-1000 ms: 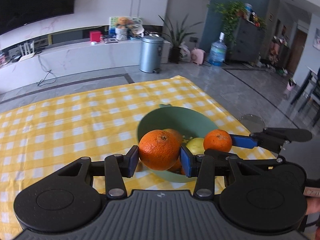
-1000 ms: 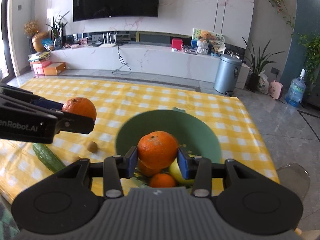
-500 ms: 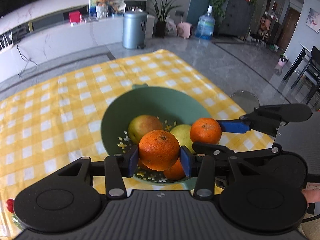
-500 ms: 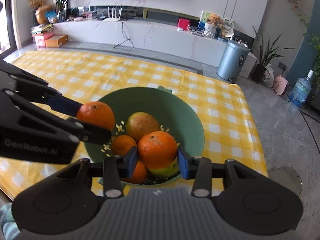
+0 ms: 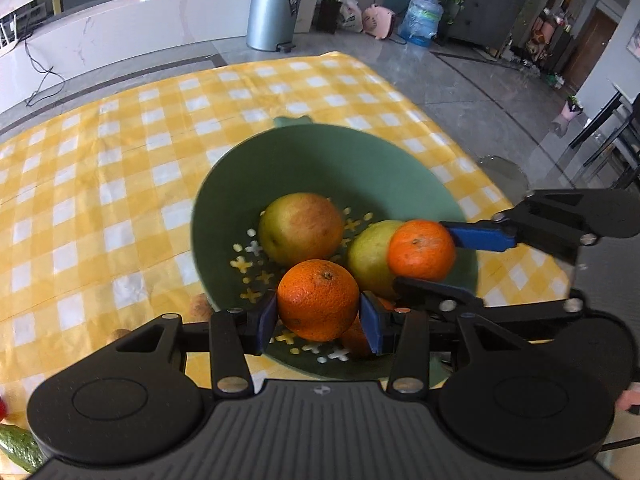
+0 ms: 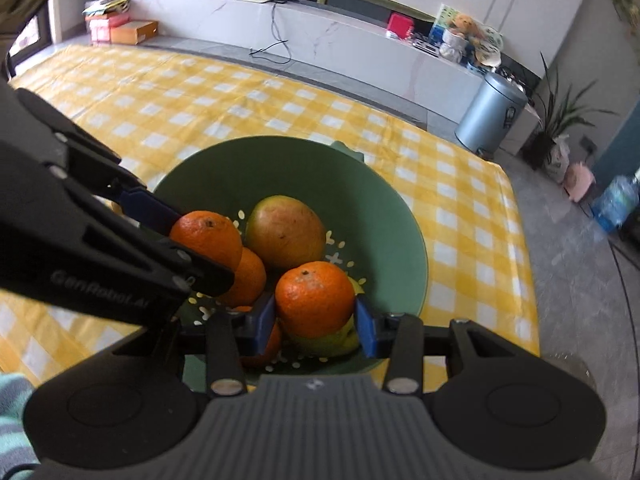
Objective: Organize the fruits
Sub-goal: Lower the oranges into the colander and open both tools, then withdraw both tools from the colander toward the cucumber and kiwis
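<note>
My left gripper (image 5: 318,316) is shut on an orange (image 5: 318,300) and holds it over the near side of the green bowl (image 5: 320,152). My right gripper (image 6: 316,316) is shut on a second orange (image 6: 314,294), also over the bowl (image 6: 384,208). Each gripper shows in the other's view: the right one (image 5: 424,258) at the bowl's right, the left one (image 6: 200,250) at its left. In the bowl lie a reddish-green mango (image 5: 300,228), a yellow-green fruit (image 5: 368,256) and other oranges (image 6: 246,276).
The bowl stands on a yellow checked tablecloth (image 5: 120,140) near the table's right edge (image 6: 524,240). A green cucumber (image 5: 18,446) lies at the near left. Small brown fruits (image 5: 198,308) lie left of the bowl. A metal bin (image 5: 274,12) stands on the floor beyond.
Both grippers, each still holding its orange, have tilted down and come lower over the bowl, so its inside and the fruit in it show more fully.
</note>
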